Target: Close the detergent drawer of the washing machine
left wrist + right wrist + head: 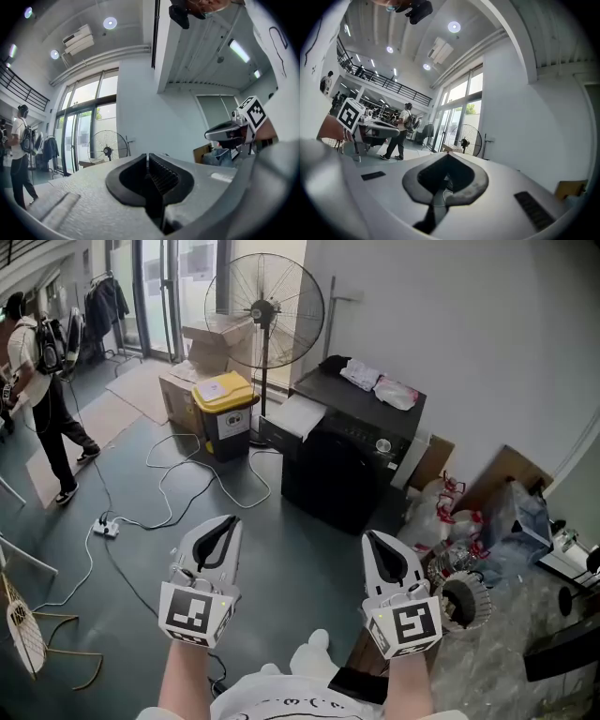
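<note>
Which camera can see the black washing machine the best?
The head view. It looks down on the whole black washing machine, showing its top and front. Both gripper views catch the fan across the room, but I cannot make out the washing machine in either of them.

We hold our left gripper and right gripper out level ahead of us, side by side and well apart. The left jaws are pressed together on nothing. The right jaws meet at their tips, likewise empty. Our forearms are bare.
</note>
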The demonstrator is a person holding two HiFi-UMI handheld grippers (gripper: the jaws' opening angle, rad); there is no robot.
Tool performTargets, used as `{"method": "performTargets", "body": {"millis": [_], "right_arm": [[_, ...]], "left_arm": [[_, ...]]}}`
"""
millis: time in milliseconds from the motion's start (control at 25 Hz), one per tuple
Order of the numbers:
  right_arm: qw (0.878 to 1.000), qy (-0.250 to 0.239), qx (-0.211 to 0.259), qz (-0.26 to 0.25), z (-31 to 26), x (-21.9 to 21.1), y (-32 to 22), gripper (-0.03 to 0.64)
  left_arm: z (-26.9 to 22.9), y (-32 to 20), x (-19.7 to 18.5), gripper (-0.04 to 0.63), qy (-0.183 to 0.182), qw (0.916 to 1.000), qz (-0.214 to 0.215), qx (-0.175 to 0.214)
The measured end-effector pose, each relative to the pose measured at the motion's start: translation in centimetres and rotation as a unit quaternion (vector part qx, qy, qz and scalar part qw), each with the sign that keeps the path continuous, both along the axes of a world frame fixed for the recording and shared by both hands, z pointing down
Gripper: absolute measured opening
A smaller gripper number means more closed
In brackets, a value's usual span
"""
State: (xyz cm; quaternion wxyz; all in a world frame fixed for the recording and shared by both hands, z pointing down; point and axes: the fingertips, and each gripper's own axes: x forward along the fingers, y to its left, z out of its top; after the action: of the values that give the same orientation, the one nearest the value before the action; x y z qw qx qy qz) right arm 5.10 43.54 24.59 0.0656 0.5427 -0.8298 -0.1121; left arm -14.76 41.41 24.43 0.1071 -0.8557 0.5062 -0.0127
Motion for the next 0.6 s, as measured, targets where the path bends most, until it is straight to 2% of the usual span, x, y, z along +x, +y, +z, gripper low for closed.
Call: {"method": "performTargets", "body": {"millis": [240,600], "right_arm": [[1.0,0.001,0.001,-0.002,-0.6,-0.3,-2.0,-0.006],[1.0,0.004,-0.004,-0.029,-0.1,-0.3,-8.7,-0.006]], "left_arm": [[0.3,-1.6,-0.4,0.029,0.002,1.0,-0.004,-0.007],[0.9,-7.4,0.5,0.031,-0.003,0.9997,-0.014,-0.022]]}}
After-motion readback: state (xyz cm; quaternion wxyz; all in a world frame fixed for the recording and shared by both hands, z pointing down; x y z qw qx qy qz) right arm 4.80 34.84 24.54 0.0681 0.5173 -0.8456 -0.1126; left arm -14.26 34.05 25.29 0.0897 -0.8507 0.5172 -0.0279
